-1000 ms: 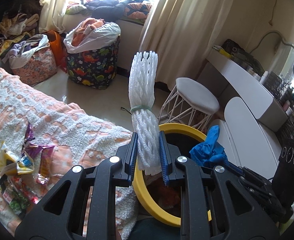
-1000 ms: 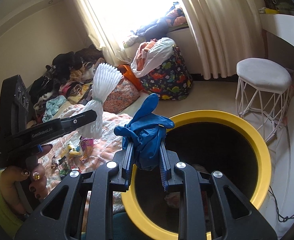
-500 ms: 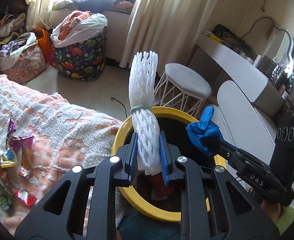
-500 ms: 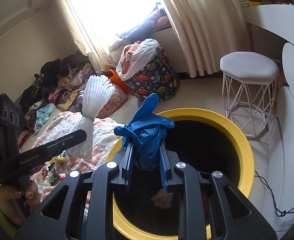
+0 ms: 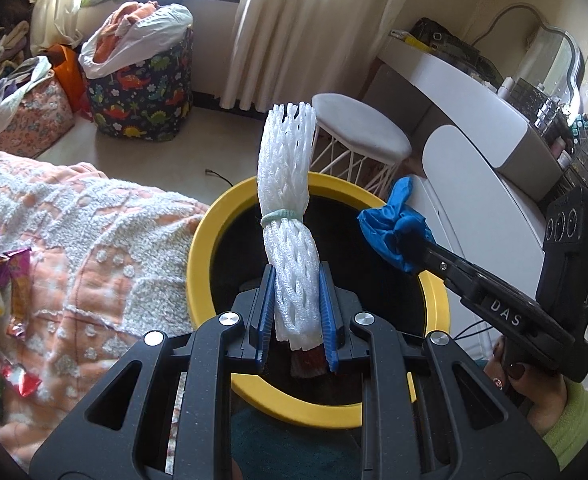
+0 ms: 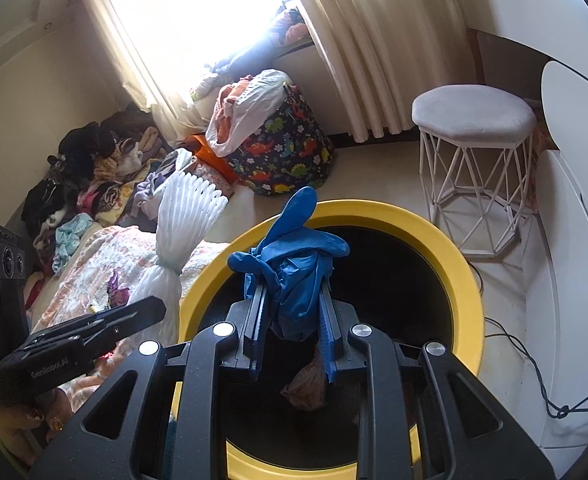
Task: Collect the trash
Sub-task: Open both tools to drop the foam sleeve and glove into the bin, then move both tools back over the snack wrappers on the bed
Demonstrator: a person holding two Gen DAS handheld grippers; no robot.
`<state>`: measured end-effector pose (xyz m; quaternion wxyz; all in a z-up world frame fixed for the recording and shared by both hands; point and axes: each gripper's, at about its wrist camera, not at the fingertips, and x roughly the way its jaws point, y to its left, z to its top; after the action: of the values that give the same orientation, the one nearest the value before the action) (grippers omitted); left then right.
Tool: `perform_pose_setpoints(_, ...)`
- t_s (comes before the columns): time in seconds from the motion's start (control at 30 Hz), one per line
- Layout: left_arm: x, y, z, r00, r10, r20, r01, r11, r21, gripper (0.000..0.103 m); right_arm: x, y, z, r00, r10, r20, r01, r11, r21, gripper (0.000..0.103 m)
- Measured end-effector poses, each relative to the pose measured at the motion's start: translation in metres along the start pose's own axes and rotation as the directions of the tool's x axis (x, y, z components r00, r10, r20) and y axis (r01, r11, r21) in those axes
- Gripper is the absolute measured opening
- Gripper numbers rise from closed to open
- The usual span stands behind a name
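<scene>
On the left, snack wrappers (image 5: pixel 1 292) lie on the pink bedspread (image 5: pixel 93 240). Beside the bed, the left gripper (image 5: pixel 294 304) tilts down over the yellow-rimmed trash bin (image 5: pixel 199 252), its jaws clamped on a white foam fruit net (image 5: pixel 287 200) that stands upright, tied by a green band. To the right, the right gripper (image 6: pixel 289 320) also angles down above the bin, jaws pinching a crumpled blue glove (image 6: pixel 294 264). Deep in the dark bin lies a brownish scrap (image 6: pixel 308 384).
</scene>
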<state>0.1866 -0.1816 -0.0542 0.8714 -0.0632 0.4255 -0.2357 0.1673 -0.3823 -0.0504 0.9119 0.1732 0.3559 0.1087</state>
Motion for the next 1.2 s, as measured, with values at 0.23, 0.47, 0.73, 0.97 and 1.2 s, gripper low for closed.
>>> perform_pose_setpoints(0.23,0.012,-0.003,-0.007,0.999,-0.016,-0.046,0.017,1.0,0.004,0.015,0.005,-0.009,-0.003,0.999,-0.034,-0.029,0.035,0.999,0.03,0.022)
perform_pose_setpoints(0.47,0.013,0.003,-0.01,0.998,-0.022,-0.065,0.021,1.0,-0.012,0.015,0.005,-0.013,-0.005,0.998,-0.044,-0.041,0.046,0.998,0.052,0.029)
perform_pose_setpoints(0.73,0.003,0.013,-0.008,1.0,-0.001,-0.03,0.0,0.999,-0.043,0.067,0.0,-0.011,-0.007,0.998,-0.052,-0.033,0.055,0.995,0.078,0.057)
perform_pose_setpoints(0.97,-0.016,0.018,-0.003,0.998,0.041,0.055,-0.038,0.998,-0.055,0.089,-0.008,0.0,-0.004,0.998,-0.066,-0.004,0.066,0.997,0.05,0.065)
perform_pose_setpoints(1.2,-0.036,0.023,0.001,0.987,0.088,0.131,-0.081,0.995,-0.057,0.092,-0.018,0.018,0.001,0.998,-0.045,0.042,0.045,0.999,0.007,0.07)
